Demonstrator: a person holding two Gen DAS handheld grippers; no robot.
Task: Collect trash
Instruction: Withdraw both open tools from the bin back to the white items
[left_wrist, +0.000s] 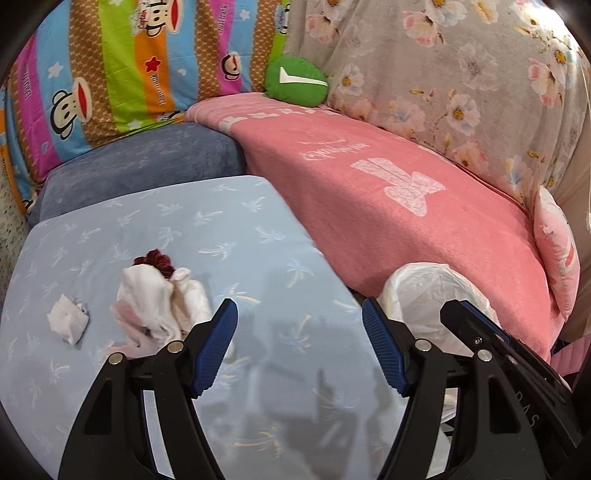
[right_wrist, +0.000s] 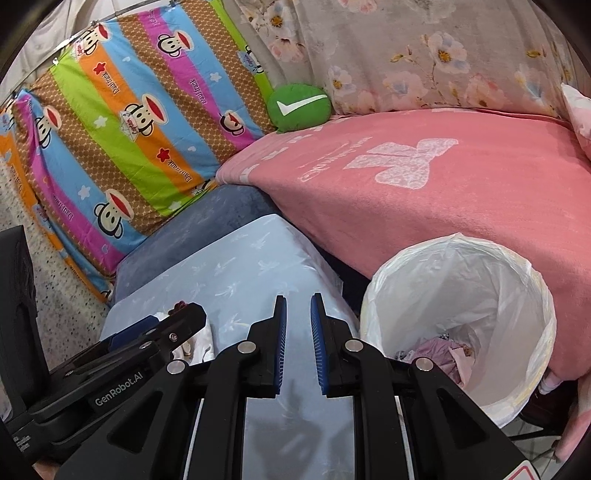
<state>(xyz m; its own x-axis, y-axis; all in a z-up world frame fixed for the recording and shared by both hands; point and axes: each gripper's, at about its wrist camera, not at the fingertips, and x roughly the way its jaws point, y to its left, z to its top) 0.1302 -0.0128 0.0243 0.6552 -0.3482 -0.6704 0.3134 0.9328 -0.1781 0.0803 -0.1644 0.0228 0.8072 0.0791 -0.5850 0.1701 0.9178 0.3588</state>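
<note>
Crumpled tissue (left_wrist: 68, 319) on blue cushion (left_wrist: 229, 206); left gripper (right_wrist: 155, 332) marked "GenRobot.AI".

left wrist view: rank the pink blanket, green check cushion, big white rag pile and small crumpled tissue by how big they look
1. pink blanket
2. big white rag pile, though it lies nearer the camera
3. green check cushion, looks close to the rag pile, and it is farther off, so that order is unsure
4. small crumpled tissue

Bright even light; soft shadows below; fisheye bending, dark corners.

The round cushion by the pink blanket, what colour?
Green cushion with a white tick; right wrist view.
</note>
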